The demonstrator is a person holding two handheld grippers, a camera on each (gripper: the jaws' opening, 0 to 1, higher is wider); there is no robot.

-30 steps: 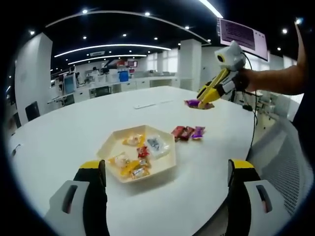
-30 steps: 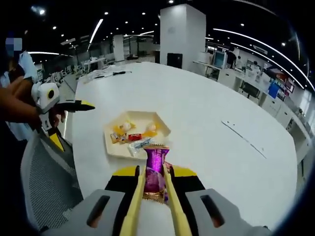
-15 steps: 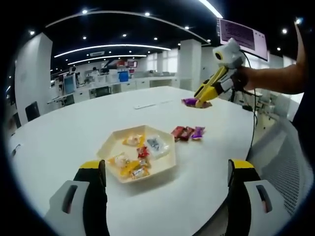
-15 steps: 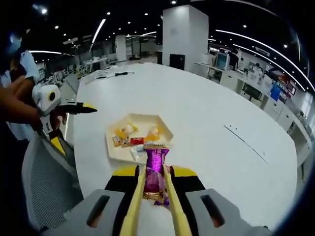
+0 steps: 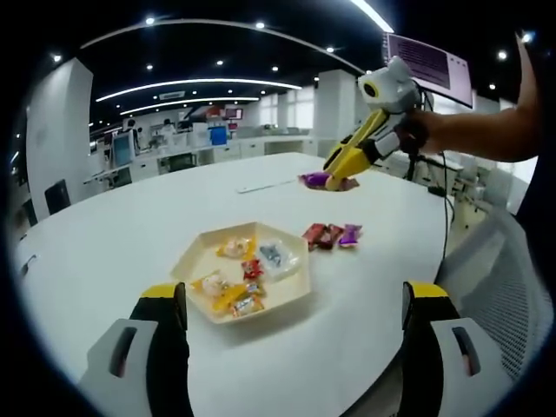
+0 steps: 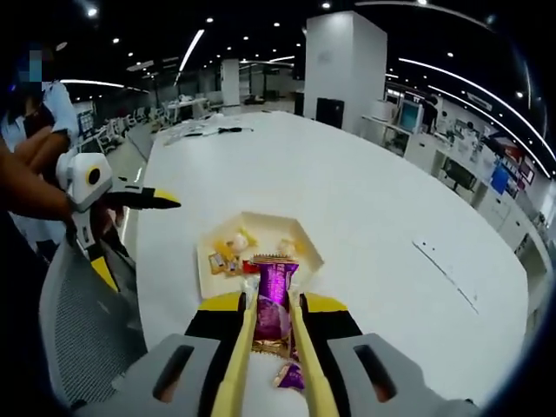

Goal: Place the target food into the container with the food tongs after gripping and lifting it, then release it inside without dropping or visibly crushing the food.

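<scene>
In the right gripper view, the purple candy hides part of the tray at centre. The tray's wrapped sweets are too small to identify, and the loose candy at the bottom is half hidden.

The left gripper view looks from low at the worktop's edge, fairly near the hexagonal tray, which sits just ahead of it and centred. The right gripper view looks down on that tray from higher up and farther off, from roughly the opposite side. Both views share the tray and the worktop around it, and each catches the other hand-held gripper beyond the tray.
</scene>
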